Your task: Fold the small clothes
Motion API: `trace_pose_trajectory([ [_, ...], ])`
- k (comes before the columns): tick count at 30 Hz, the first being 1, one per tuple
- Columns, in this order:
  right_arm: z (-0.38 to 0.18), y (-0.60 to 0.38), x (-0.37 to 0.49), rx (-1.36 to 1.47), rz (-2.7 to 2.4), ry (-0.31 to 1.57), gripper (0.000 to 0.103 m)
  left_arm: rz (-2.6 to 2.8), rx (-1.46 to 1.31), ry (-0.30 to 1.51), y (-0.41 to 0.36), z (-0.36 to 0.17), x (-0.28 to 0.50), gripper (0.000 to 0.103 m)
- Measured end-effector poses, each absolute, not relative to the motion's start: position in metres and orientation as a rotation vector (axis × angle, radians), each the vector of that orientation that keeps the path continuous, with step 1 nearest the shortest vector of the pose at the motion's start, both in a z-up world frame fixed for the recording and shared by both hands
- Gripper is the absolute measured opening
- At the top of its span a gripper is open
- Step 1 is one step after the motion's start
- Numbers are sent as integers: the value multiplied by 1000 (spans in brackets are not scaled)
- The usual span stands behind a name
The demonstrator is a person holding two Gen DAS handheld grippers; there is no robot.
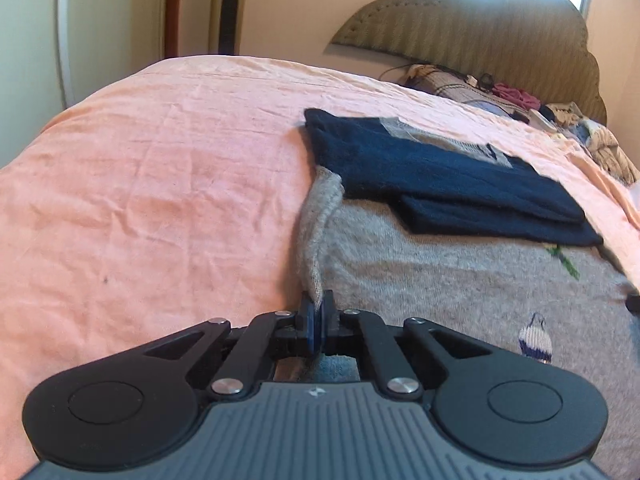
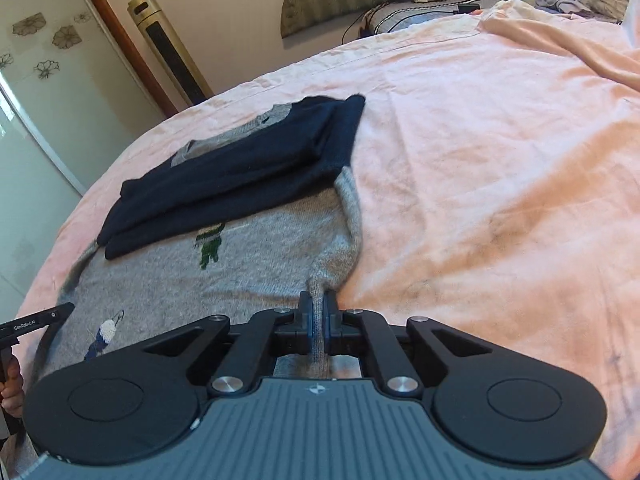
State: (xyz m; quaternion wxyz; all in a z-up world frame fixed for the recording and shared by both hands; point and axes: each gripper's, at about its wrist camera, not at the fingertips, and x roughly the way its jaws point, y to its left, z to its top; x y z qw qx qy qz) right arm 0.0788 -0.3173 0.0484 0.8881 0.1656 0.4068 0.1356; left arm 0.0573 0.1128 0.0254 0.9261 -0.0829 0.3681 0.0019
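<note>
A small grey knit sweater [image 1: 460, 276] with navy sleeves [image 1: 440, 172] folded across its chest lies on a pink bedsheet [image 1: 160, 184]. My left gripper [image 1: 318, 306] is shut on the sweater's near left hem corner, lifting a ridge of grey knit. In the right wrist view the sweater [image 2: 240, 276] shows its navy sleeves [image 2: 248, 164] and small embroidered figures. My right gripper [image 2: 319, 306] is shut on the near right hem corner. The left gripper's tip [image 2: 44, 318] shows at the left edge of that view.
A padded headboard [image 1: 500, 28] with pillows and a heap of loose clothes [image 1: 520, 100] stands at the bed's far end. A tall gold tower unit [image 2: 168, 48] and a sliding wardrobe door [image 2: 48, 92] stand beside the bed. Pink sheet [image 2: 500, 160] spreads right.
</note>
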Motion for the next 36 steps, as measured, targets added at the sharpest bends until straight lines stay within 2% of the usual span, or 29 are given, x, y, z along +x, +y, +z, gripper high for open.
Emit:
trace_pose_trajectory([
  [6, 33, -335, 70, 416, 251, 845, 10, -12, -166, 748, 129, 17, 43, 3],
  [7, 33, -335, 70, 448, 248, 855, 15, -19, -182, 752, 130, 19, 40, 4],
  [8, 35, -336, 67, 477, 258, 869, 28, -34, -211, 763, 132, 21, 35, 6],
  [9, 37, -337, 62, 505, 283, 877, 35, -59, -240, 778, 134, 23, 31, 10],
  [10, 39, -339, 56, 528, 312, 882, 50, -86, -276, 788, 137, 23, 23, 19],
  [11, 39, -341, 49, 548, 335, 890, 57, -102, -310, 787, 140, 21, 15, 25],
  [12, 38, -343, 43, 567, 348, 904, 57, -117, -346, 786, 143, 19, 8, 36],
  [14, 33, -342, 34, 607, 397, 917, 57, -130, -402, 764, 142, 15, -3, 39],
  [15, 32, -340, 33, 613, 411, 918, 55, -123, -395, 756, 139, 14, -3, 37],
  [16, 30, -338, 35, 615, 405, 930, 37, -119, -373, 753, 134, 14, 1, 37],
  [17, 27, -337, 39, 615, 401, 964, 12, -114, -352, 760, 130, 15, 6, 31],
  [18, 25, -337, 40, 605, 406, 966, 10, -114, -338, 779, 126, 16, 10, 6],
  [22, 36, -360, 30, 561, 336, 925, 7, -140, -308, 762, 128, 27, 3, 5],
  [27, 25, -374, 22, 652, 312, 920, 6, -141, -276, 757, 133, 13, -10, 6],
  [28, 26, -374, 20, 676, 313, 932, 13, -148, -298, 766, 135, 15, -12, 8],
  [29, 28, -375, 16, 698, 328, 941, 28, -167, -319, 777, 138, 17, -15, 11],
  [30, 31, -375, 10, 712, 355, 940, 37, -183, -335, 786, 140, 18, -20, 23],
  [31, 34, -375, 3, 714, 385, 941, 56, -194, -358, 800, 143, 19, -25, 43],
  [32, 35, -375, -3, 712, 403, 950, 62, -218, -389, 804, 147, 18, -32, 51],
  [33, 35, -374, -8, 713, 415, 968, 62, -240, -427, 801, 150, 18, -38, 63],
  [36, 32, -366, -17, 716, 449, 979, 58, -223, -474, 787, 144, 15, -46, 63],
])
